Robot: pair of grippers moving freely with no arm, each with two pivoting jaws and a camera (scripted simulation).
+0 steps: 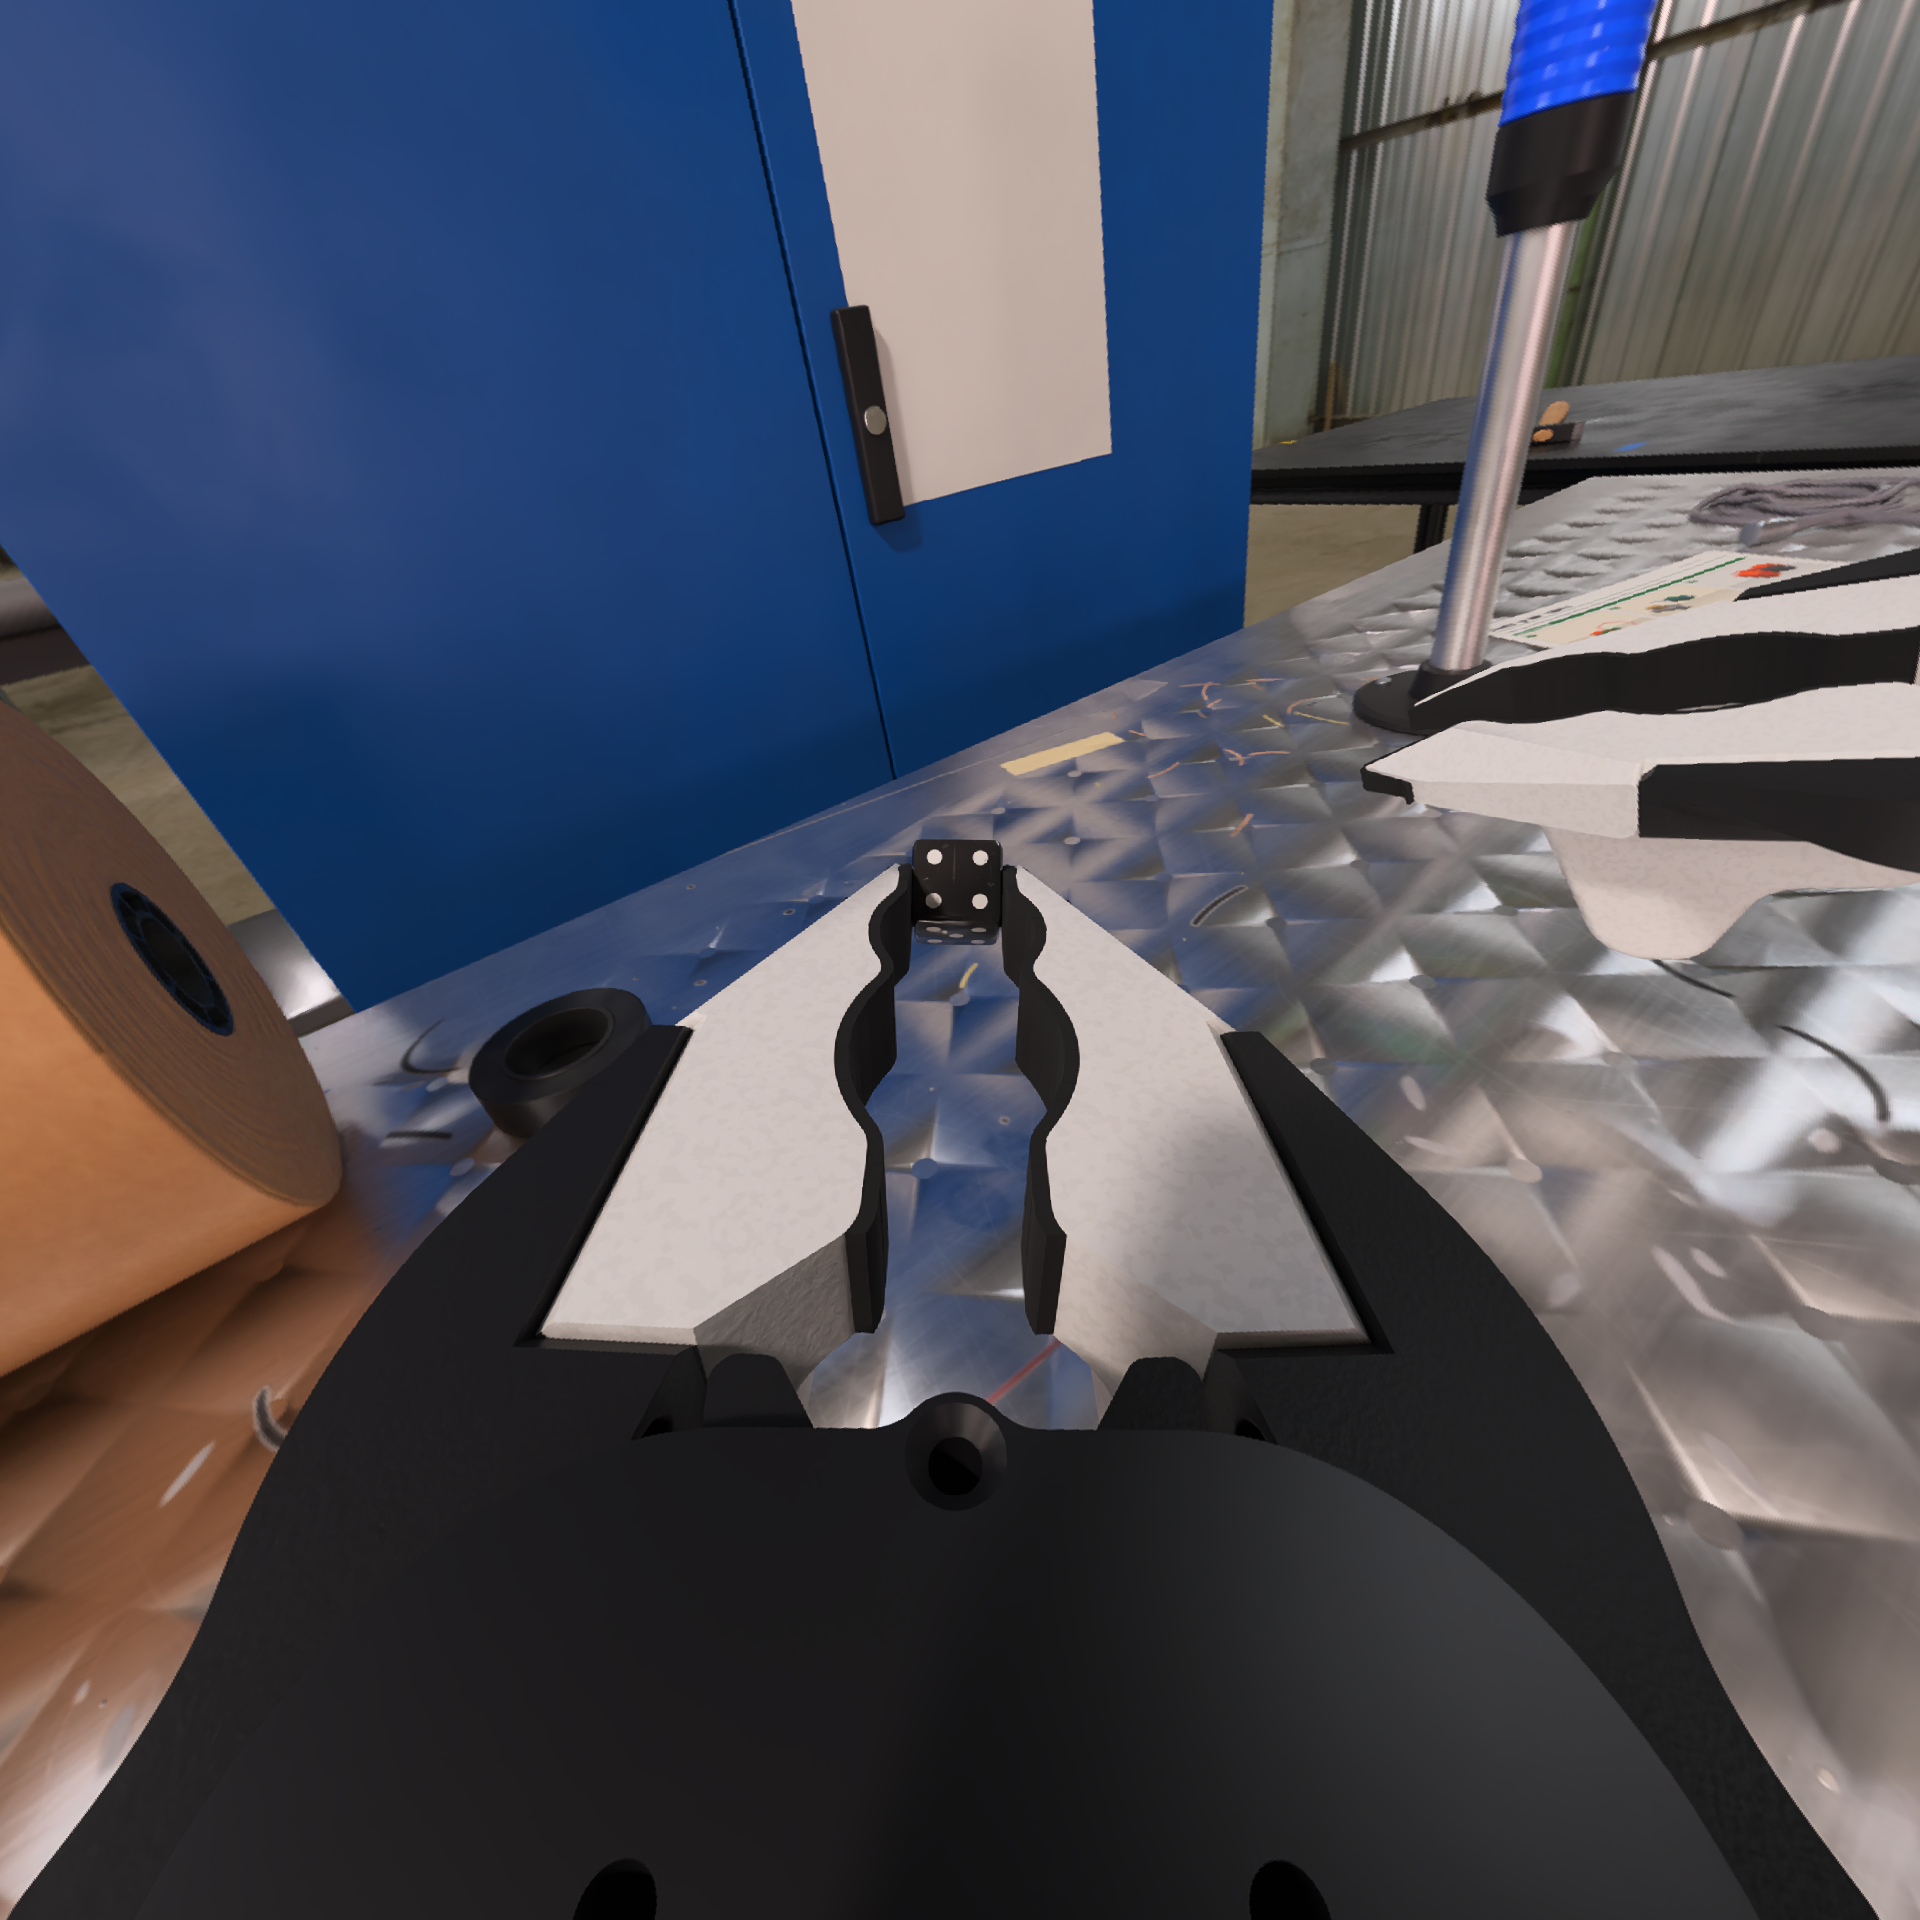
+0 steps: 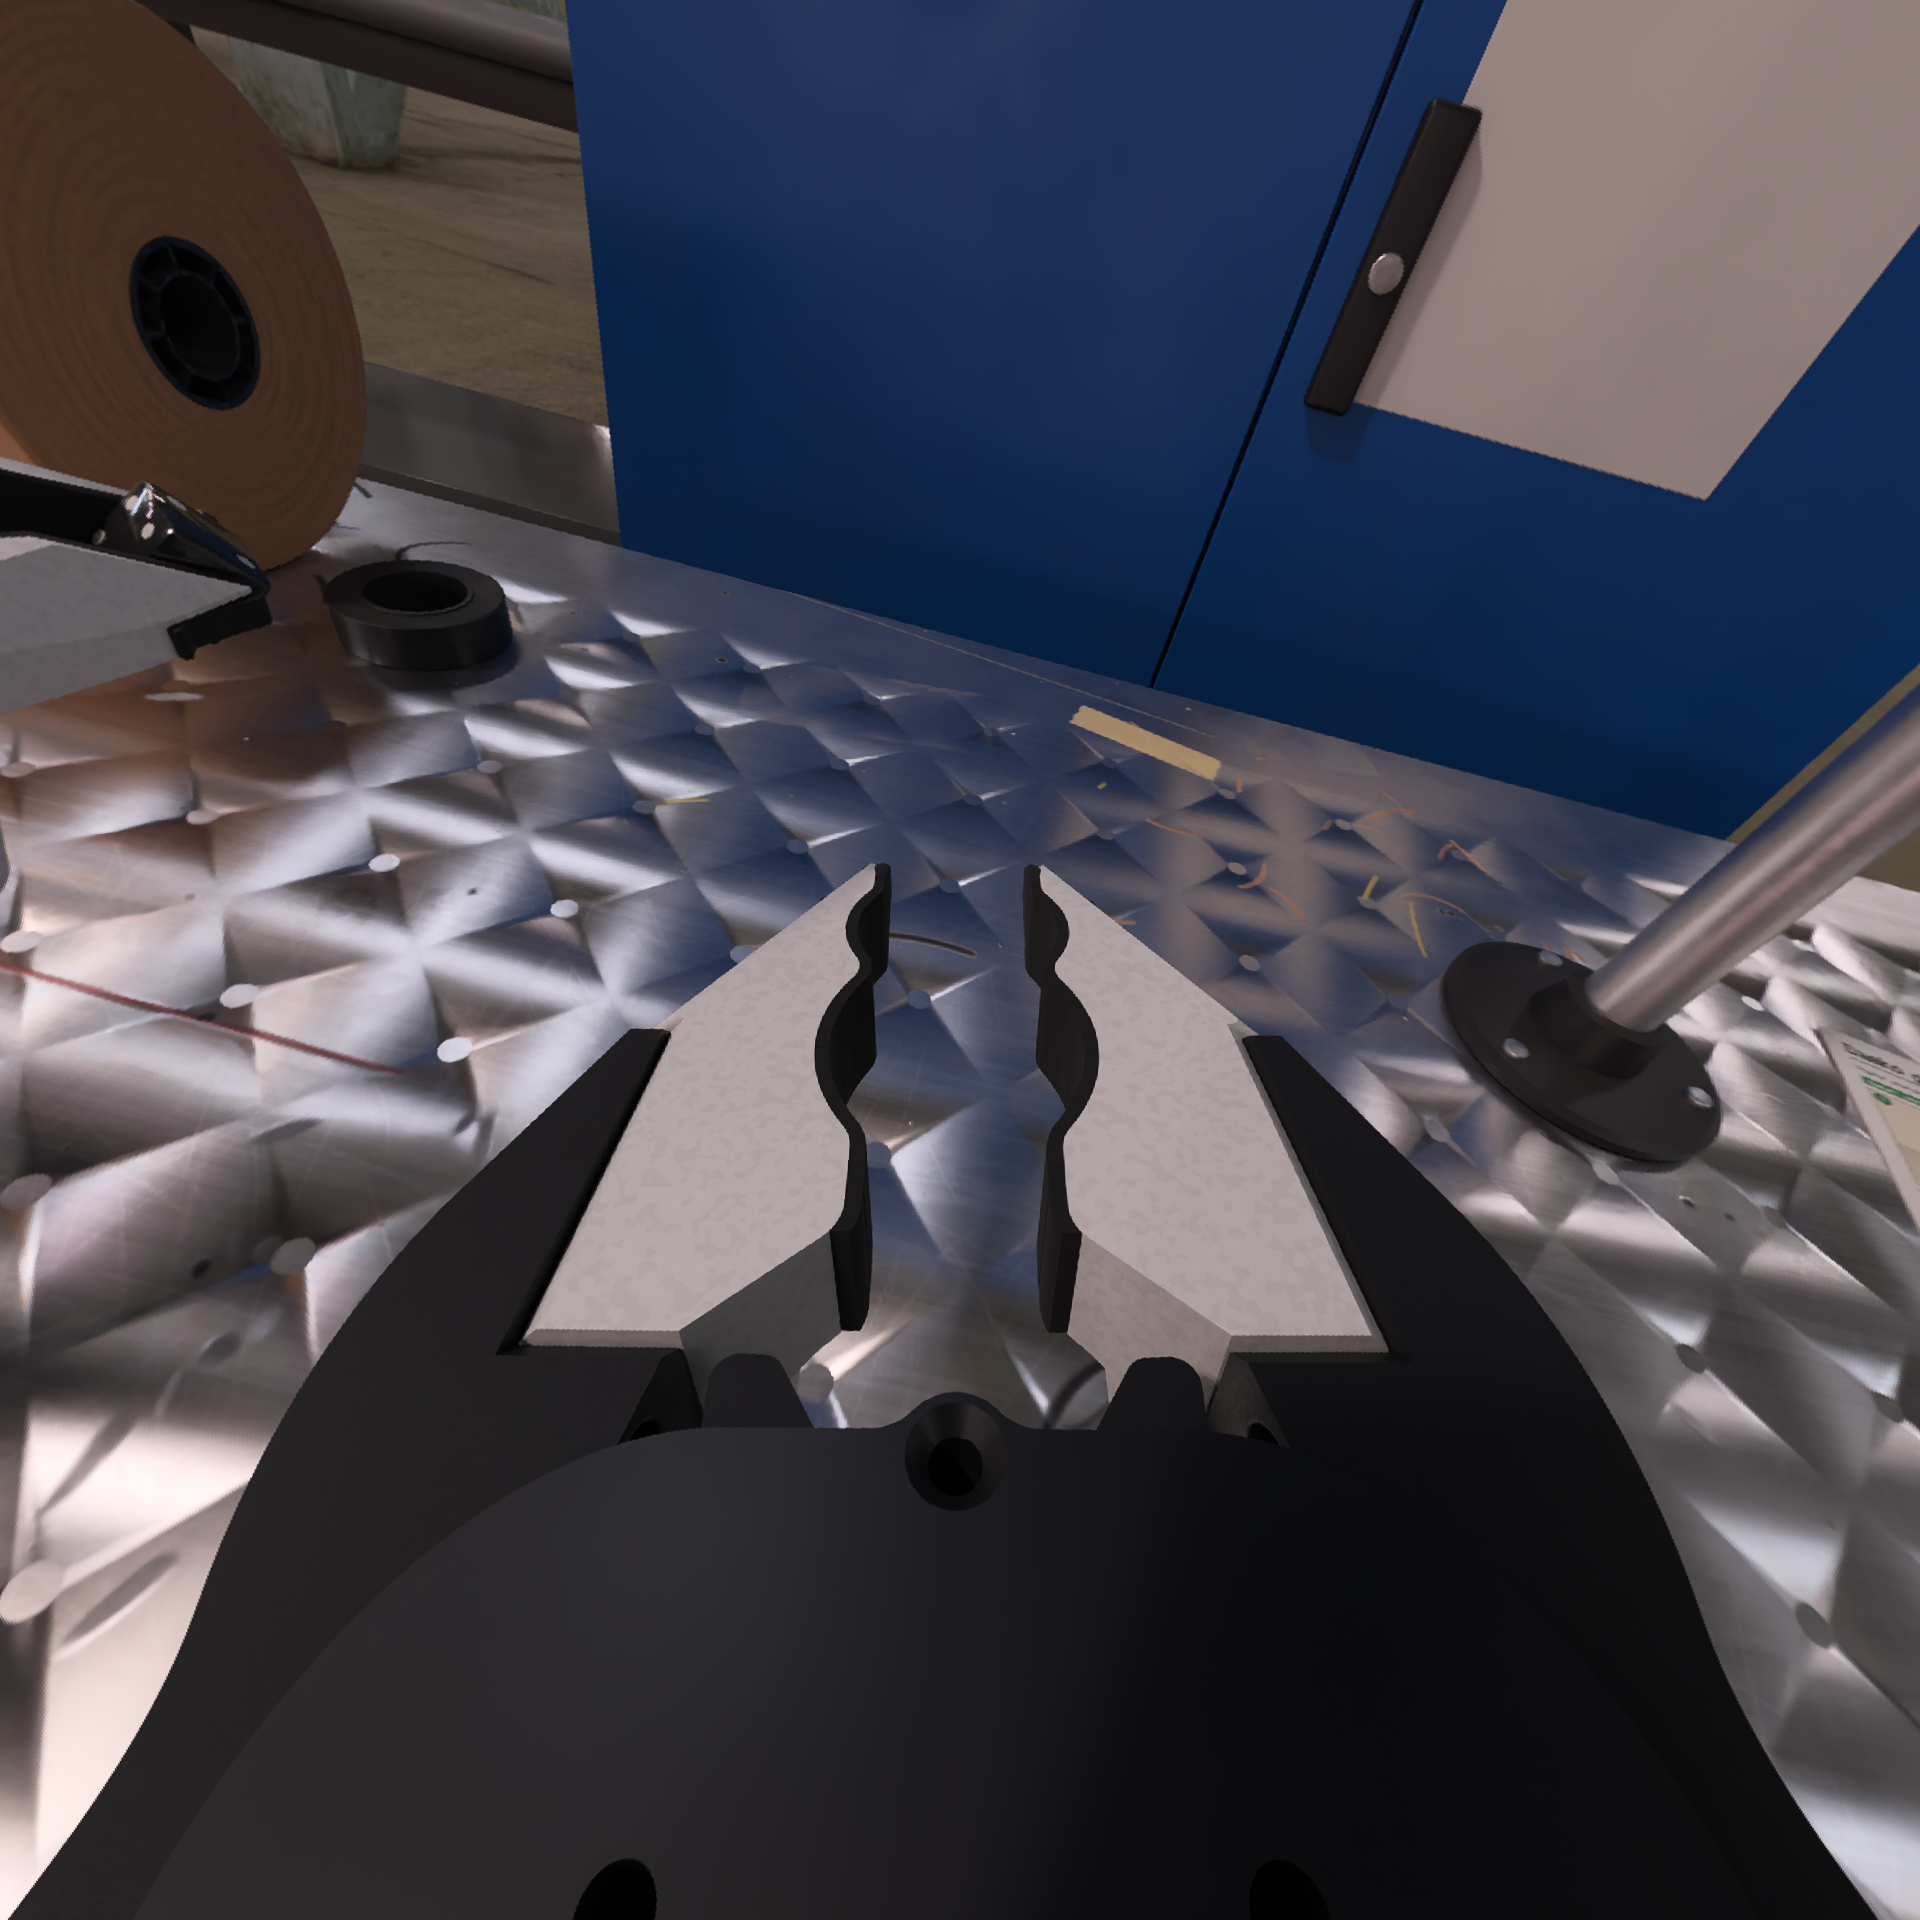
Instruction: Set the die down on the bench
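A small black die (image 1: 957, 881) with white pips sits pinched between the tips of my left gripper (image 1: 956, 904), which is shut on it just over the shiny patterned metal bench (image 1: 1351, 1143). I cannot tell whether the die touches the bench. In the right wrist view the left gripper's tip (image 2: 197, 603) shows at the far left edge with the die (image 2: 145, 525) in it. My right gripper (image 2: 956, 883) is open and empty, low over the bench (image 2: 416, 935). It also shows at the right edge of the left wrist view (image 1: 1392, 774).
A big brown paper roll (image 1: 125, 1039) and a black tape roll (image 1: 556, 1049) lie left of the die. A blue cabinet (image 1: 520, 416) stands behind the bench. A metal pole on a black base (image 2: 1579, 1039) stands at the right, beside a printed card (image 1: 1621, 603). Wire scraps (image 2: 1392, 894) lie about.
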